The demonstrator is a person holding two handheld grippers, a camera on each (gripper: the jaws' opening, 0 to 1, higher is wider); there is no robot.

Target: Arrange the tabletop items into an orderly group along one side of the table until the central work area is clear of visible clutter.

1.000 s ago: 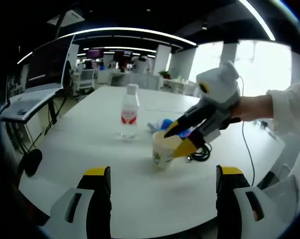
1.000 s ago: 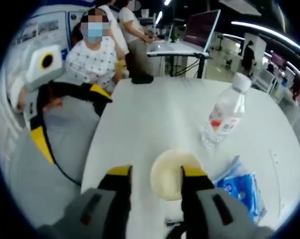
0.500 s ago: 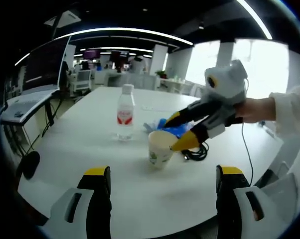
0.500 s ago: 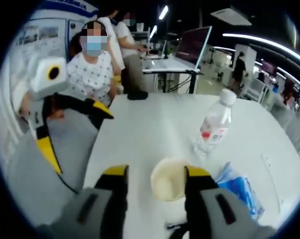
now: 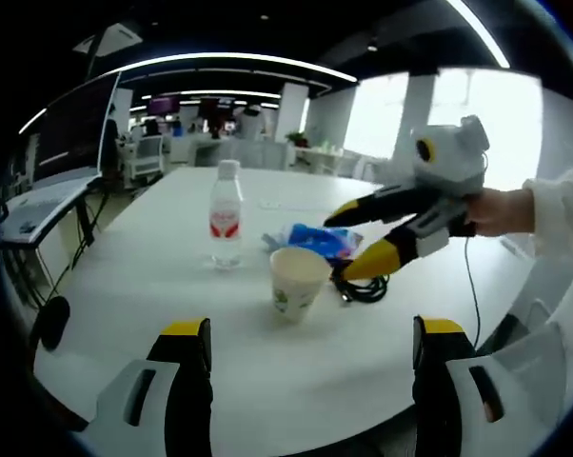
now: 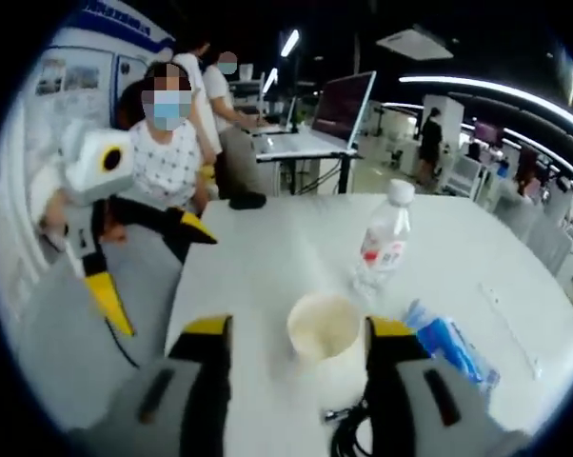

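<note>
A white paper cup (image 5: 296, 279) stands upright on the white table (image 5: 267, 371), in front of a clear water bottle (image 5: 226, 214) with a red label. To the cup's right lie a blue packet (image 5: 315, 238) and a coiled black cable (image 5: 363, 286). My right gripper (image 5: 350, 244) reaches in from the right, open, its tips just short of the cup. In the right gripper view the cup (image 6: 323, 327) shows between my right gripper's (image 6: 298, 328) spread jaws, untouched. My left gripper (image 5: 312, 328) hangs open over the near table edge, also seen as the left gripper (image 6: 161, 281).
The bottle (image 6: 380, 243), blue packet (image 6: 448, 343) and cable (image 6: 353, 433) lie past the cup. A seated person (image 6: 163, 157) is beyond the table's end, with a monitor on a stand (image 6: 342, 105) behind. The table's near edge (image 5: 220, 433) runs below my left jaws.
My right gripper has spread its jaws and drawn back from the cup's rim, which now stands free. The left gripper view has pulled back slightly.
</note>
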